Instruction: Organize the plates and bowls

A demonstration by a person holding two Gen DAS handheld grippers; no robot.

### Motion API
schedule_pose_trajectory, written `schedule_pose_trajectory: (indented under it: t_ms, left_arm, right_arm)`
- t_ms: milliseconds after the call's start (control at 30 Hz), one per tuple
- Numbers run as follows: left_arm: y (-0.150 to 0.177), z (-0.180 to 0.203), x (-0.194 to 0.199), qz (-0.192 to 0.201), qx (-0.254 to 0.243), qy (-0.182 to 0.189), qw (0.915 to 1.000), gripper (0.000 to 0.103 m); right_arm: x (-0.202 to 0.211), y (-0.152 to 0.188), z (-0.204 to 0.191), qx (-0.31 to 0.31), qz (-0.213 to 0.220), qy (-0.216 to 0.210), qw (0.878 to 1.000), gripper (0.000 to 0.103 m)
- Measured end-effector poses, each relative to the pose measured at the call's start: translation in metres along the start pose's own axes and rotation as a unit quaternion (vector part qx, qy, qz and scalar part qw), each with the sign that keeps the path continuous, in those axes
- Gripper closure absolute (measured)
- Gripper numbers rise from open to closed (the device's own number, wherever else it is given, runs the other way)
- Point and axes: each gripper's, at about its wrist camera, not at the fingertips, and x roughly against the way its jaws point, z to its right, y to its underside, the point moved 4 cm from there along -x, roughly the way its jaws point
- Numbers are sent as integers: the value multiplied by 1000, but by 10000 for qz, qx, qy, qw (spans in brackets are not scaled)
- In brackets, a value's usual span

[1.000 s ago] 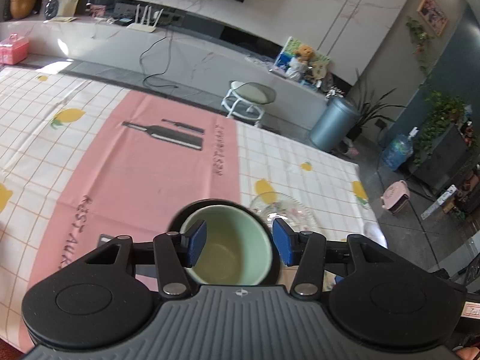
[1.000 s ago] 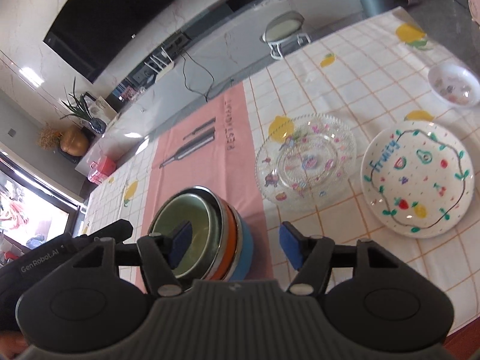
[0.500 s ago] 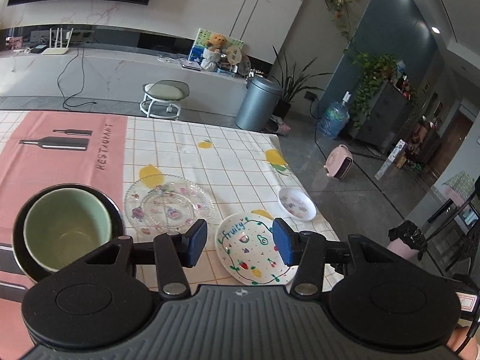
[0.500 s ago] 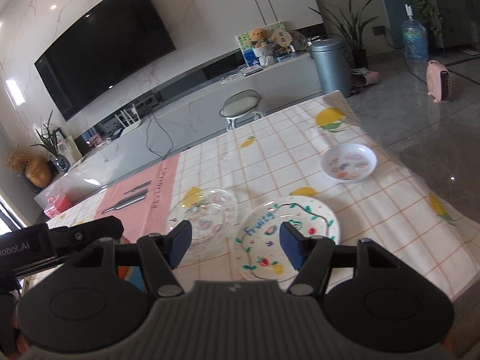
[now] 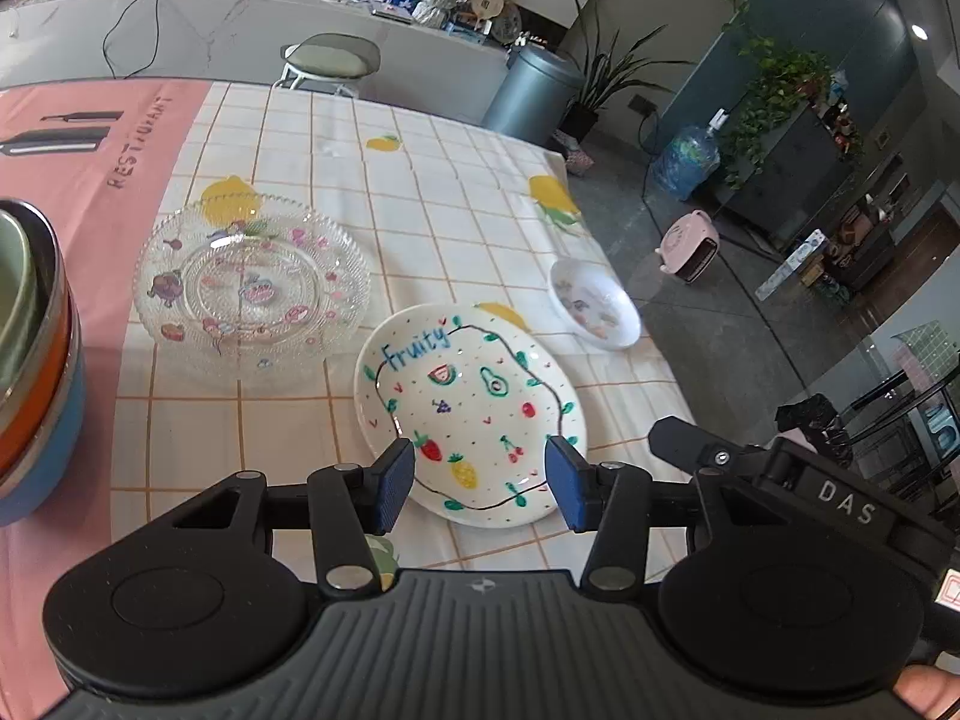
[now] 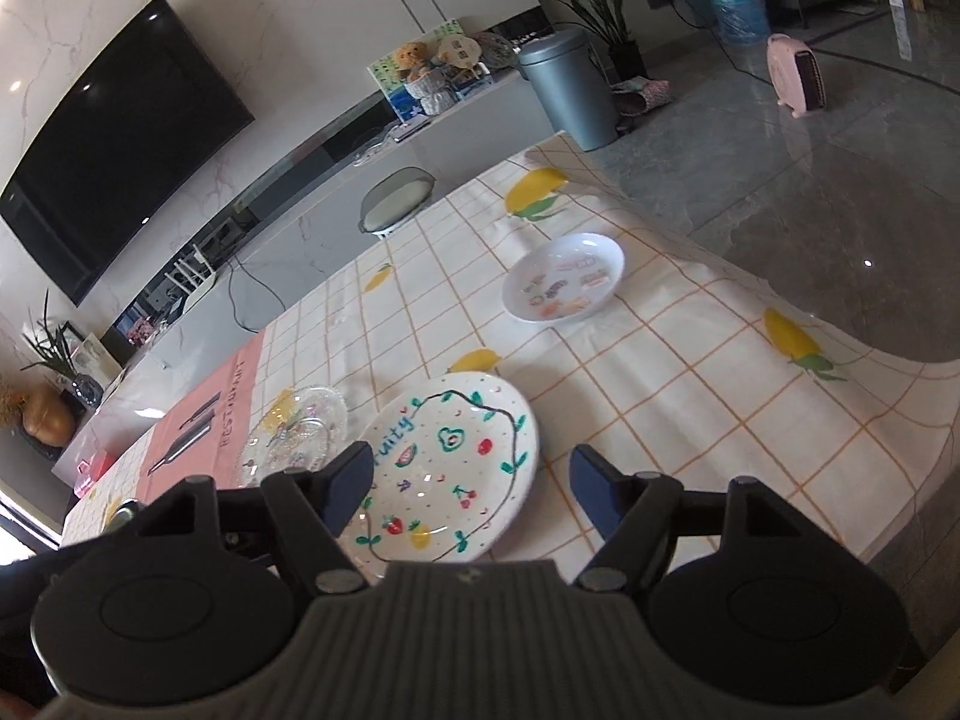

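Note:
A white "Fruity" plate (image 5: 471,414) (image 6: 447,465) lies near the table's front edge. My left gripper (image 5: 480,483) hovers open over its near rim, nothing between the pads. My right gripper (image 6: 471,489) hangs above the same plate, its jaws opening, empty. A clear glass plate (image 5: 249,288) (image 6: 297,435) lies to the plate's left. A small white bowl-like dish (image 5: 594,303) (image 6: 564,276) sits further right. A stack of bowls (image 5: 30,360), green inside, orange and blue outside, stands at the left edge of the left wrist view.
The checked tablecloth (image 5: 420,198) with a pink runner (image 5: 90,168) covers the table; its right edge drops to a grey floor (image 6: 810,168). A stool (image 5: 330,57), a grey bin (image 5: 531,93) and a low cabinet stand beyond the table.
Both grippers swung right from the bowl stack and came down toward the Fruity plate. The right gripper's jaws stand wider than before.

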Motion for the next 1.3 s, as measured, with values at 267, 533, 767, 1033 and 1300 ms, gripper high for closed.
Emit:
schedule_pose_trajectory:
  t_ms: [267, 533, 767, 1033, 1300]
  left_arm:
    - [3, -27, -33, -145, 426, -362, 9983, 54]
    - [-12, -39, -46, 93, 608, -225, 9979, 55]
    - [-16, -37, -50, 108, 489, -239, 9985, 68]
    - [-19, -40, -51, 47, 477, -349, 9982, 82]
    - [-21, -38, -37, 50, 415, -308, 9986, 83]
  right_arm:
    - [-36, -2, 22, -275, -274, -84, 9992, 56]
    - [-68, -12, 33, -324, -339, -167, 9988, 67]
    - [-87, -12, 36, -506, -466, -278, 9972, 77]
    - [-91, -8, 27, -440, -465, -227, 9977, 91]
    - [-83, -6, 27, -608, -527, -97, 9967, 96]
